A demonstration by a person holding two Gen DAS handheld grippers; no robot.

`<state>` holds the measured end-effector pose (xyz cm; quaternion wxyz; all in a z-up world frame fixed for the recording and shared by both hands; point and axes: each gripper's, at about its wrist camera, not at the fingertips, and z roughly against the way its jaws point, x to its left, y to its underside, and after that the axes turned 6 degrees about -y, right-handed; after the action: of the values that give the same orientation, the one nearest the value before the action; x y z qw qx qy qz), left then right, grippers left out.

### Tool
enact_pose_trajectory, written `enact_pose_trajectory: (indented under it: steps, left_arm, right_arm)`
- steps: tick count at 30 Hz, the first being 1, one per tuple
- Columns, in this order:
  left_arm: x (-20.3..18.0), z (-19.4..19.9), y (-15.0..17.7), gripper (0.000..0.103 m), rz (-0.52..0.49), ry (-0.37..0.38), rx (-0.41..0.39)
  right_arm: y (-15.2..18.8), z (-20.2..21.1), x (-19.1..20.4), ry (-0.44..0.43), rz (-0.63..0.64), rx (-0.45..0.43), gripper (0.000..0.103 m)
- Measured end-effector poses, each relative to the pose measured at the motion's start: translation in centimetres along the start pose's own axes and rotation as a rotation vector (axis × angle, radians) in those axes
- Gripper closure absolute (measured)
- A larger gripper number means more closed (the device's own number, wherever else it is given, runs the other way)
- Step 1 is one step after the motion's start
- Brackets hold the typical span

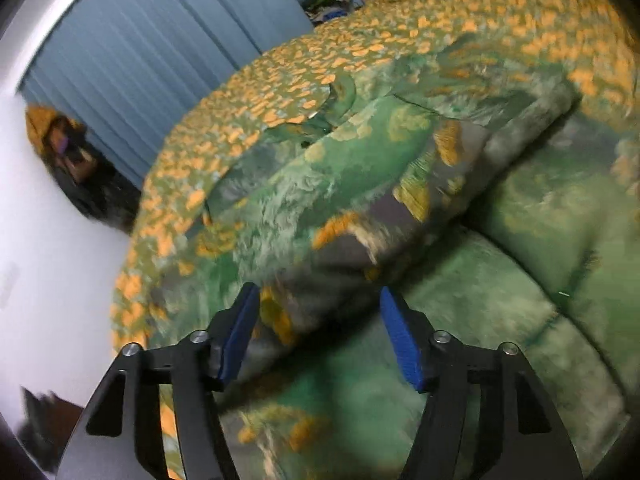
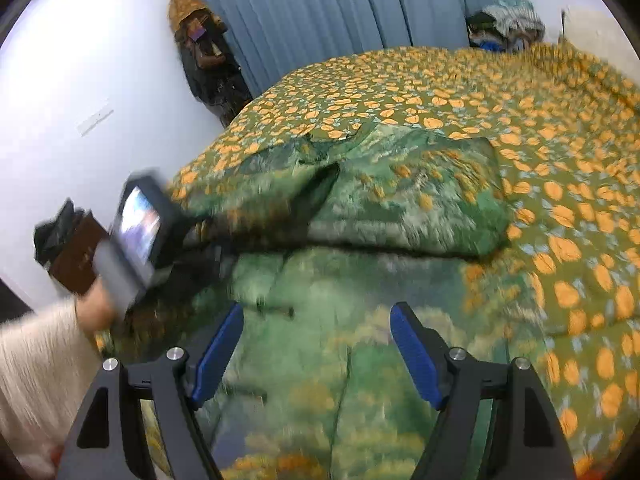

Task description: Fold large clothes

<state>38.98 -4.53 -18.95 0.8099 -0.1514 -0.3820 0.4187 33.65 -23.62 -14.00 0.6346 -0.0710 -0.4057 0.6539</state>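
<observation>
The large green garment (image 2: 400,200), printed with orange and grey patches, lies on the bed, its far part folded over into a thick layer that ends in a dark crease across the middle, while its near part spreads flat toward both cameras. In the left wrist view the same garment (image 1: 360,184) shows its folded edge running diagonally, with a collar-like opening at the far side. Much of the cloth is blurred.

The left tool (image 1: 316,300) hangs just above the folded edge, its blue pads spread wide with nothing between them. The right tool (image 2: 316,316) hovers over the flat near part of the garment, its blue pads likewise spread apart and gripping nothing. In the right wrist view the left tool's body (image 2: 140,232) appears at the left with a small lit screen, held by the person's left hand (image 2: 94,306) in a cream sleeve (image 2: 36,380), reaching in toward the folded layer.

Under the garment lies a bedspread (image 2: 560,160), olive with orange flowers. Beyond the bed hang blue curtains (image 2: 340,12), a pile of clothes (image 2: 508,24) sits at the far corner, and dark items hang on the white wall (image 2: 204,52).
</observation>
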Motion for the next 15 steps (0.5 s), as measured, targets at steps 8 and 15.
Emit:
enact_pose_trajectory:
  steps: [8,15]
  left_arm:
    - [6.6,2.5,4.8,0.037,0.372,0.130,0.066]
    - [11.1,1.2,8.0,0.037,0.535,0.106,0.110]
  right_arm:
    - [-8.6,-13.2,-3.3,-0.111,-0.210,0.123,0.025]
    - [-10.3,-19.5,-0.9,-0.103,-0.136,0.236,0.091]
